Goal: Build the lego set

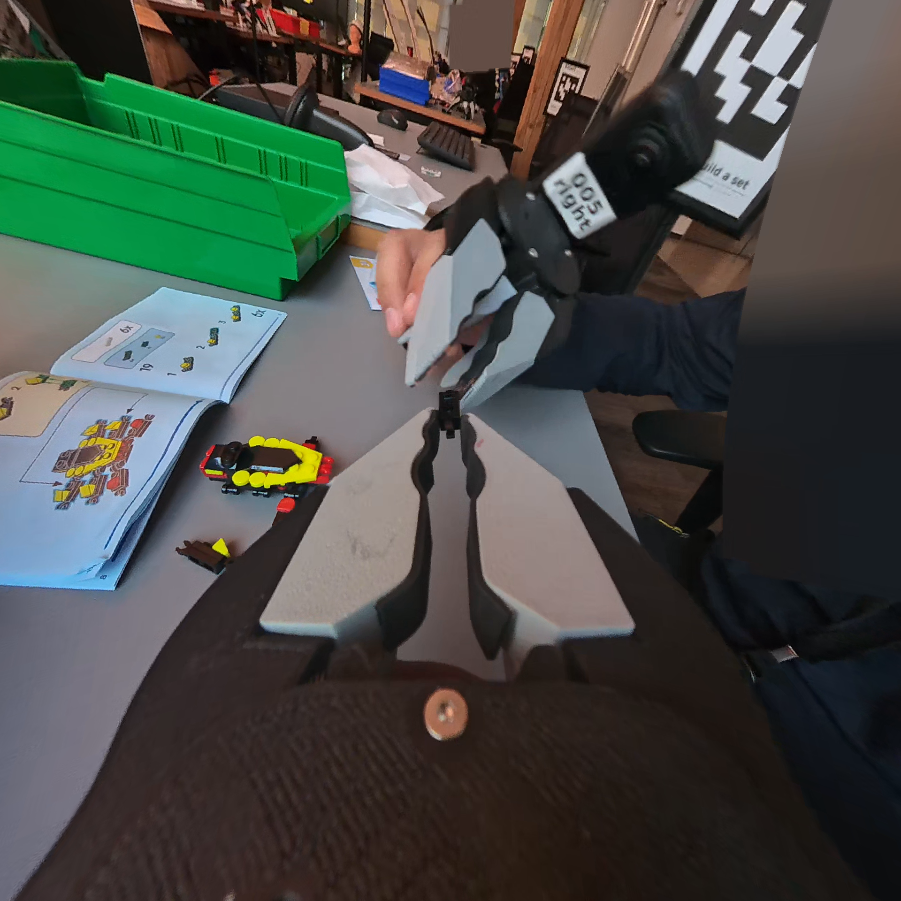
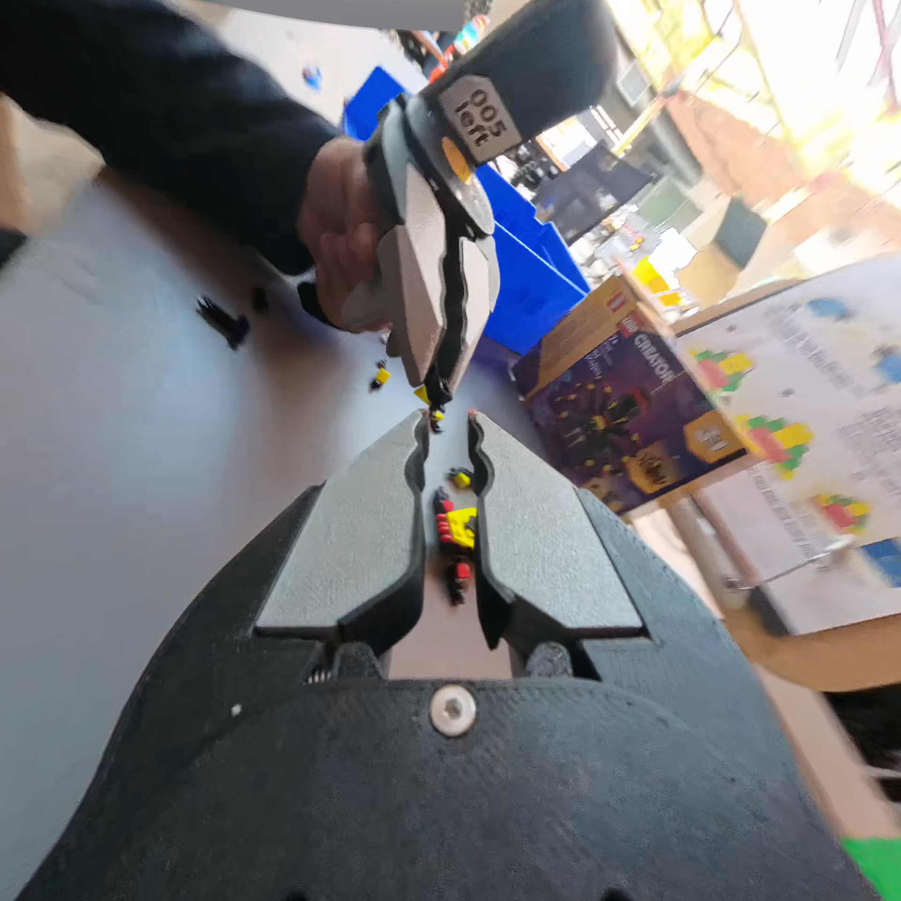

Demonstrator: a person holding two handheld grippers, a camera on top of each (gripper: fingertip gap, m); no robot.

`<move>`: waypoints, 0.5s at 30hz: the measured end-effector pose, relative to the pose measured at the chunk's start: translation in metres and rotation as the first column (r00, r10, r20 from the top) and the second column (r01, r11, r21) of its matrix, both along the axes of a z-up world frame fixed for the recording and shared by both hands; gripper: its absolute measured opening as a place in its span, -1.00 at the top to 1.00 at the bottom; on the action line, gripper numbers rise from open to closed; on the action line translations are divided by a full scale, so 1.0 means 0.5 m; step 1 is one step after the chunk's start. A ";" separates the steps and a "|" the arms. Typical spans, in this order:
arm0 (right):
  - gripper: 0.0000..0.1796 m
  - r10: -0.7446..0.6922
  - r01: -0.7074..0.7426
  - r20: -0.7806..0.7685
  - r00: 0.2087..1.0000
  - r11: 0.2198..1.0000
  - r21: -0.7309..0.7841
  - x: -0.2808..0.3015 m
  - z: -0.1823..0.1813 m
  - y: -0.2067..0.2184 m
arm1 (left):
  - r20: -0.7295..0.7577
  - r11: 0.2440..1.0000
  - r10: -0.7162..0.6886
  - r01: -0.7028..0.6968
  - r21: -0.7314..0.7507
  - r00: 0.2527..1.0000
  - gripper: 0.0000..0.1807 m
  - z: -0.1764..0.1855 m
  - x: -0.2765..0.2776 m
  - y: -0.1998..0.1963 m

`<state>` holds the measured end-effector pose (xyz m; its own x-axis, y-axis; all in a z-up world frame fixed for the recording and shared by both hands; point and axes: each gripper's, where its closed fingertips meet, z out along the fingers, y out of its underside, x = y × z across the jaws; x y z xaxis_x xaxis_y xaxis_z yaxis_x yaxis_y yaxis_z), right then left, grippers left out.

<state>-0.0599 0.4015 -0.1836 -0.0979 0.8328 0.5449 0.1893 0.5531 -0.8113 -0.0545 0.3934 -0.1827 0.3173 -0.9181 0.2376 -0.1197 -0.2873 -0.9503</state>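
Jaws on the left gripper (image 1: 447,420) pinch a small black piece (image 1: 448,414) at their very tips, held up above the grey counter (image 1: 73,658); the right gripper (image 1: 451,382) stands tip to tip against it with its jaws slightly parted, and whether they grip anything I cannot tell, though the right wrist view shows a tiny dark and yellow bit (image 2: 435,419) beside one tip. The half-built black, yellow and red model (image 1: 267,467) lies on the counter just beside the open instruction booklet (image 1: 112,439), with a small brown and yellow sub-assembly (image 1: 207,553) near it and a green bin (image 1: 161,195) behind. The hold is on the last edge of the piece, so I judge that any sideways push from the right gripper could twist it out and drop it, perhaps off the near edge of the counter. Pressing off-axis could also leave the two parts badly seated. Motion blur suggests quick movement, which raises that risk. Writing is present: each gripper bears a small printed tag, the purple set box (image 2: 629,424) carries branding, the booklet has step numbers, and a black-and-white sign (image 1: 746,97) has a caption; I do not repeat any of it.
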 end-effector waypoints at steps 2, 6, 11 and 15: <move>0.84 0.044 -0.041 0.014 0.999 0.984 -0.175 0.002 0.000 -0.003 | 0.004 1.000 -0.002 0.002 0.011 1.000 0.94 0.002 0.002 -0.001; 0.84 0.126 -0.115 -0.001 0.992 0.903 -0.415 0.003 0.006 -0.016 | 0.002 0.998 -0.012 0.012 0.054 1.000 0.94 0.007 0.005 -0.006; 0.86 0.202 -0.198 -0.054 0.978 0.811 -0.550 0.003 0.022 -0.033 | -0.009 0.997 -0.016 0.017 0.078 1.000 0.94 0.004 0.011 -0.009; 0.94 0.179 -0.167 -0.034 0.983 0.810 -0.562 0.001 0.018 -0.022 | -0.017 0.997 0.001 0.000 0.083 1.000 0.94 0.000 0.011 -0.003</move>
